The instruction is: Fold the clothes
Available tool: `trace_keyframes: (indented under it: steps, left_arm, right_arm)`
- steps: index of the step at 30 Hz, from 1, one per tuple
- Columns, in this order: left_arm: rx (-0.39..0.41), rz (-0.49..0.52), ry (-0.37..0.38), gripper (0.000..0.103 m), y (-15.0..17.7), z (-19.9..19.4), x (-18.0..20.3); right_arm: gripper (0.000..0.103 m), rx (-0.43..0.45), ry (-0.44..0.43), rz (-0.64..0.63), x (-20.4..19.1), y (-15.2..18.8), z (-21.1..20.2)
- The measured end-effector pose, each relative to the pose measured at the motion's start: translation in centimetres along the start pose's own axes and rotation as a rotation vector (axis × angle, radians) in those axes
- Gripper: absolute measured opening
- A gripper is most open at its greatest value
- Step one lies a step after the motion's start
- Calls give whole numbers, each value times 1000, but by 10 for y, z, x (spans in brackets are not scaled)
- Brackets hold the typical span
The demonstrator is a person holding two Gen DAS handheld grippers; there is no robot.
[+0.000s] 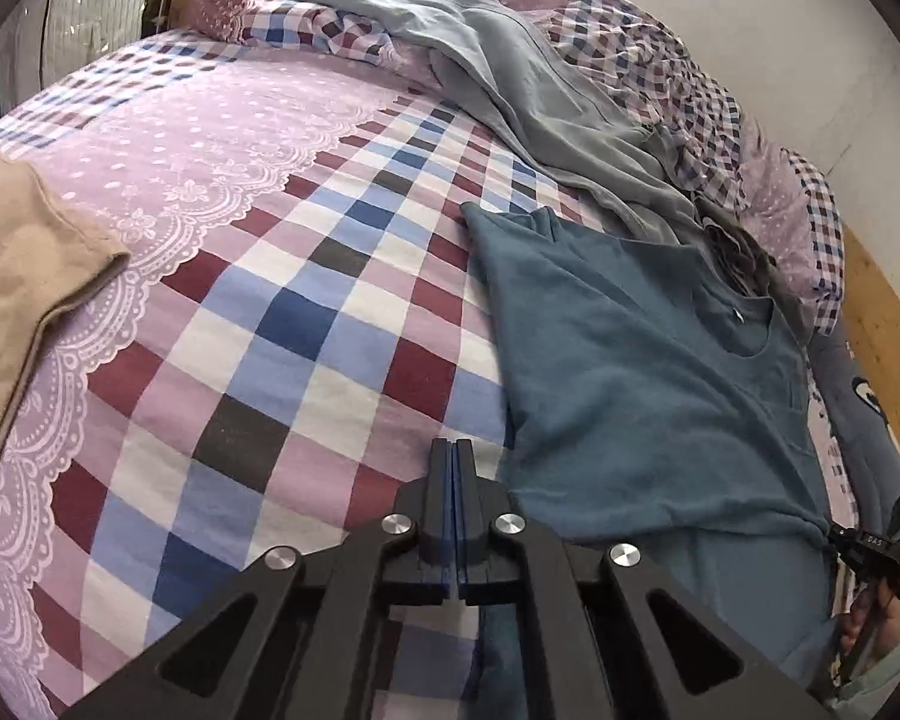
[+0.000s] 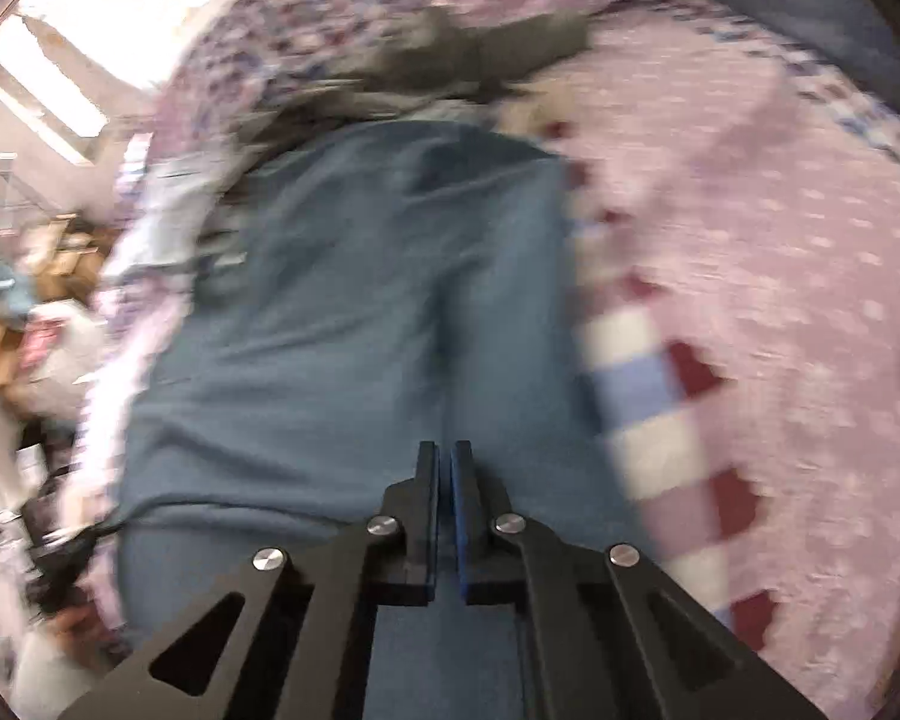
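Observation:
A teal-blue T-shirt (image 1: 648, 372) lies flat on the checked bedspread (image 1: 306, 312), collar toward the far side. My left gripper (image 1: 453, 450) hovers over the bedspread just left of the shirt's near left edge, shut, with nothing visible between its pads. The shirt's near right corner (image 1: 822, 525) gathers to a point against black hardware held by a hand (image 1: 870, 618). The right wrist view is motion-blurred. My right gripper (image 2: 444, 456) hangs over the blue T-shirt (image 2: 354, 312), fingers together but for a thin slit. No cloth shows between them.
A grey garment (image 1: 528, 96) sprawls across the far side of the bed toward the pillows (image 1: 804, 222). A beige garment (image 1: 24, 300) lies at the left edge. A wall and wooden board (image 1: 888, 324) bound the right; boxes and clutter (image 2: 36, 300) stand beyond the bed.

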State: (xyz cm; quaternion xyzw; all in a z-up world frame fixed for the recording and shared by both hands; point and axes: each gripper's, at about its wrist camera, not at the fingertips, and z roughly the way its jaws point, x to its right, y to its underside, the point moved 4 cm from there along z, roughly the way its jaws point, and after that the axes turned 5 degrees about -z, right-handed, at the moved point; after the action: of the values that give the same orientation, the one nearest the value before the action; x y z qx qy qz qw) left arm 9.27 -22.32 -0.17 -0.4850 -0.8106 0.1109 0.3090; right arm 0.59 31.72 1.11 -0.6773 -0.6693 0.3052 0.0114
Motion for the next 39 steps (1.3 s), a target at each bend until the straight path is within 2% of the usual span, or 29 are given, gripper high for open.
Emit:
trace_keyframes:
  steps: [1,3,6,11,12,16,21,24,28,34,39]
  left_arm:
    - [6,9,-5,1,1,0,1]
    - [15,15,3,5,3,-3,3]
    - [15,-6,31,12,3,-7,2]
    - [59,-56,67,54,5,-29,-6]
    - [80,-81,73,57,7,-38,-11]
    - [120,-166,98,59,13,-61,-31]
    - [115,-248,123,62,26,-77,-52]
    - [97,-255,146,62,40,-87,-55]
    - [55,-241,179,62,63,-98,-53]
    - [-47,-276,170,63,109,-104,-59]
    - [-82,-302,173,63,140,-112,-63]
  right_arm:
    - [0,-1,16,10,6,2,3]
    - [1,14,-13,49,11,3,1]
    - [6,54,6,32,5,1,-7]
    - [7,146,12,10,-10,2,-23]
    - [8,163,16,4,-13,2,-27]
    - [10,250,7,-41,-34,8,-48]
    - [32,287,-26,-131,-70,23,-55]
    - [38,282,-37,-193,-95,37,-53]
    - [39,259,-64,-290,-130,62,-48]
    - [39,219,-127,-403,-173,100,-42]
    - [39,167,-194,-517,-210,141,-39]
